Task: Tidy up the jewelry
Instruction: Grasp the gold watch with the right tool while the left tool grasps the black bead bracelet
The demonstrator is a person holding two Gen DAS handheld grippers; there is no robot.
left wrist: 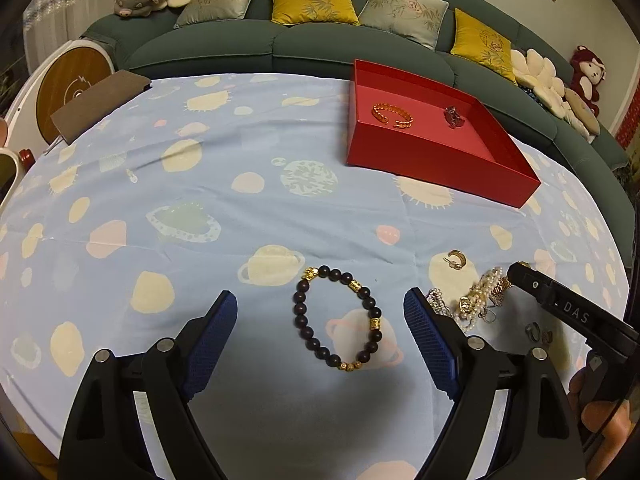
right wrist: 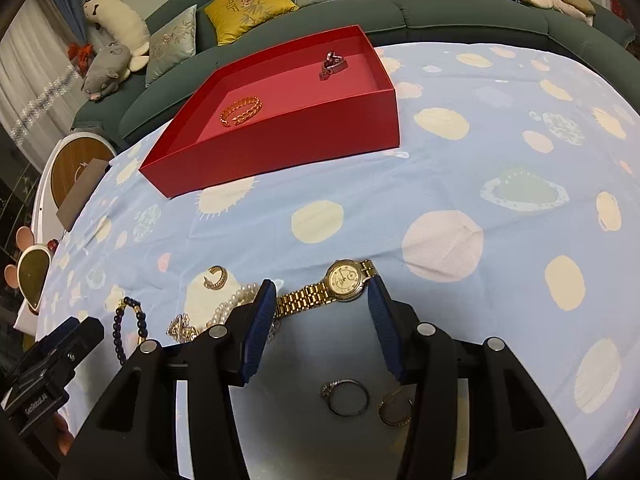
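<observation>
While its ribbed blue pads stand apart with nothing pressed between them, the right gripper (right wrist: pixel 322 300) hovers over a gold metal-link wristwatch (right wrist: pixel 347 276) with a round pale dial, whose band runs between the jaws. Two thin wire rings (right wrist: pixel 345 397) lie nearer the camera. The left gripper (left wrist: pixel 320 312) is spread wide around, not touching, a dark round-bead bracelet (left wrist: pixel 337 319) with gold charms. Beside it sits a tangled heap of pearl strands and chains (left wrist: pixel 476 300) and one chunky gold hoop (left wrist: pixel 456 259). Farther off, a shallow red cardboard tray (left wrist: pixel 420 156) holds two pieces: a braided gold cuff (left wrist: pixel 392 114) and a dark angular trinket (left wrist: pixel 453 116), all on a blue planet-print cloth (left wrist: pixel 200 200).
</observation>
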